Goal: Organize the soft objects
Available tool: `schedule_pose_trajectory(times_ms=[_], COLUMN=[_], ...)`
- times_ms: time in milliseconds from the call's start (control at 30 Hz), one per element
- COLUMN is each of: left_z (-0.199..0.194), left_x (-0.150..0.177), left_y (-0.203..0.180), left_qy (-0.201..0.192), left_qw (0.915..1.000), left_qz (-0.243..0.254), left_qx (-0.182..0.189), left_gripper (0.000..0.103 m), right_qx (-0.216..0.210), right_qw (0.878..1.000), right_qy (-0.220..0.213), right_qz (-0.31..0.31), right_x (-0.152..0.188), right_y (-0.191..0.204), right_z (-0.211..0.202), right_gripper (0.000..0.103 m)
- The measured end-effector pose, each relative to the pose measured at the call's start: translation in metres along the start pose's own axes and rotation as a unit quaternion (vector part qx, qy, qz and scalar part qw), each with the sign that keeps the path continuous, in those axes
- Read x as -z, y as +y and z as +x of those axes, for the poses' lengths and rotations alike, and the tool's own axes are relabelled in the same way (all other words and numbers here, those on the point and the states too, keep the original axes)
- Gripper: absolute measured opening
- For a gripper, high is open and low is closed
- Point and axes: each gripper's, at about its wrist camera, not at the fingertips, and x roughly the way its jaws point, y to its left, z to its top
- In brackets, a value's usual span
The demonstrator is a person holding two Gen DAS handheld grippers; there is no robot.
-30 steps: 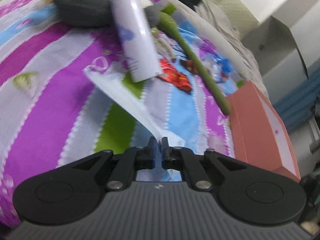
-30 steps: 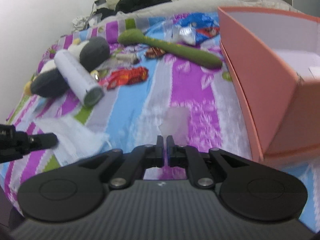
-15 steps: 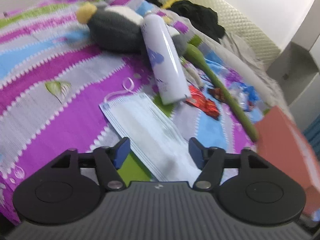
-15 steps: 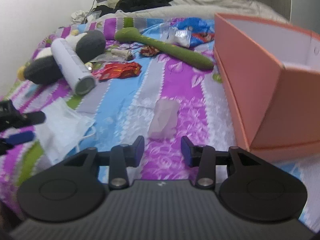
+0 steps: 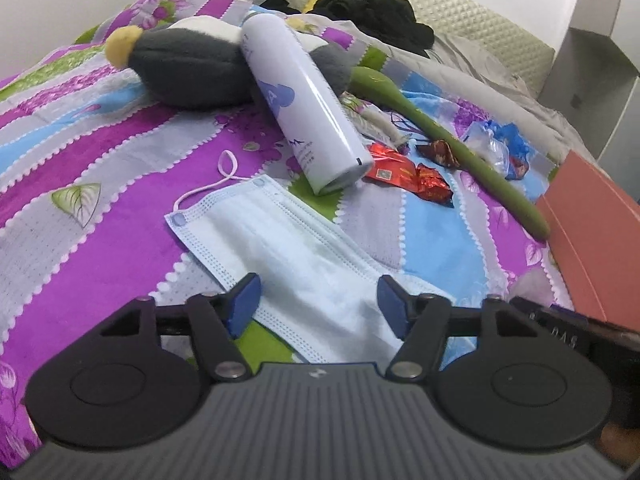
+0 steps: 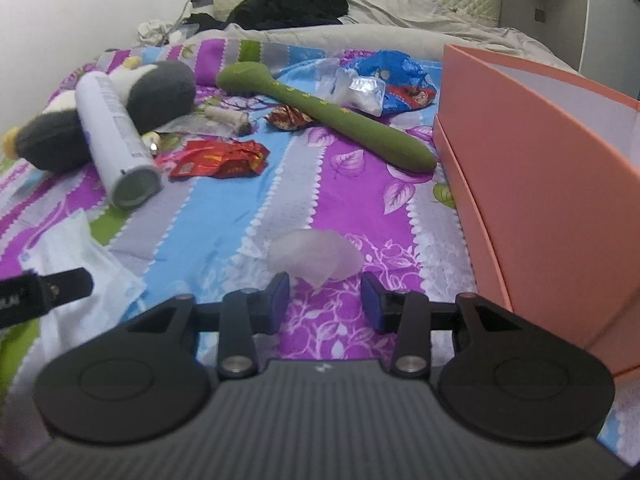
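Partly, tongs (image 5: 318,300) hide mask (image 5: 296,256).

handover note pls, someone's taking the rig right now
Left gripper: open, jaws just closing a little, over the face mask lying flat on the bedspread; pads not pressing it.
Right gripper: open, empty, just short of the clear soft lump.
Plush, spray can, green stick and wrappers all loose on the bed.
Pink box: nothing seen inside.
Left: everything.
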Motion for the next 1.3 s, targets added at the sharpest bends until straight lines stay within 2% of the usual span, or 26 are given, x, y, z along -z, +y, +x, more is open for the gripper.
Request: schedule_pose_trajectory(times_ms=[100,167,267,367,467,533,567,767,900,933,1000,1033,1067,1133,1167,1300], left_z=[0.004,0.009,0.014,0.016,0.018,0.016,0.016,0.002,-0.017,-0.02,-0.026,-0.028,-0.029,-0.031,-0.032,-0.027], left_x=[0.001,0.001,-0.001,-0.001,-0.002,-0.002,-0.003,-0.005,-0.009,-0.01,-0.011,-0.01,-0.008,-0.004,-0.001,0.007], left_y=[-0.002,-0.002,-0.001,-0.001,0.0,0.0,0.0,0.008,0.01,0.012,0.015,0.016,0.016,0.017,0.019,0.028], left_qy=[-0.001,0.001,0.005,0.005,0.002,0.0,-0.002,0.001,-0.015,-0.016,-0.011,-0.008,-0.004,0.002,0.003,0.031], left_qw=[0.9999,0.9998,0.9995,0.9992,0.9991,0.9991,0.9992,0.9995,0.9995,0.9994,0.9991,0.9991,0.9991,0.9987,0.9982,0.9941], left_qz=[0.013,0.018,0.026,0.033,0.039,0.04,0.039,0.011,-0.004,-0.013,-0.026,-0.03,-0.035,-0.05,-0.059,-0.104], left_qx=[-0.001,-0.007,-0.018,-0.022,-0.019,-0.016,-0.013,0.029,0.029,0.028,0.032,0.03,0.024,0.013,0.009,0.005], left_gripper=[0.044,0.028,0.017,0.007,0.003,0.001,0.001,0.002,0.005,0.009,0.025,0.038,0.043,0.043,0.043,0.043], right_qx=[-0.008,-0.009,-0.007,-0.009,-0.013,-0.015,-0.016,-0.026,-0.023,-0.02,-0.017,-0.016,-0.015,-0.011,-0.009,-0.004], right_qw=[1.0,1.0,1.0,1.0,1.0,1.0,1.0,1.0,0.999,0.999,0.999,0.999,0.999,0.998,0.998,0.997], right_qy=[-0.002,-0.004,-0.002,-0.001,-0.003,-0.006,-0.004,-0.013,-0.032,-0.036,-0.039,-0.041,-0.042,-0.046,-0.049,-0.049], right_qz=[0.011,0.016,0.011,0.011,0.011,0.01,0.01,0.003,-0.002,-0.005,-0.011,-0.015,-0.019,-0.032,-0.04,-0.063], right_x=[-0.003,-0.006,-0.01,-0.012,-0.016,-0.016,-0.016,-0.014,-0.018,-0.02,-0.025,-0.027,-0.029,-0.033,-0.034,-0.039], right_y=[-0.002,-0.003,-0.001,-0.002,-0.003,-0.005,-0.005,-0.01,-0.014,-0.014,-0.014,-0.013,-0.012,-0.01,-0.008,-0.005], right_z=[0.005,0.008,0.017,0.025,0.027,0.026,0.026,0.015,0.008,0.008,0.01,0.012,0.013,0.017,0.018,0.03], right_gripper=[0.043,0.043,0.042,0.043,0.039,0.023,0.022,0.022,0.025,0.028,0.028,0.029,0.03,0.041,0.043,0.044])
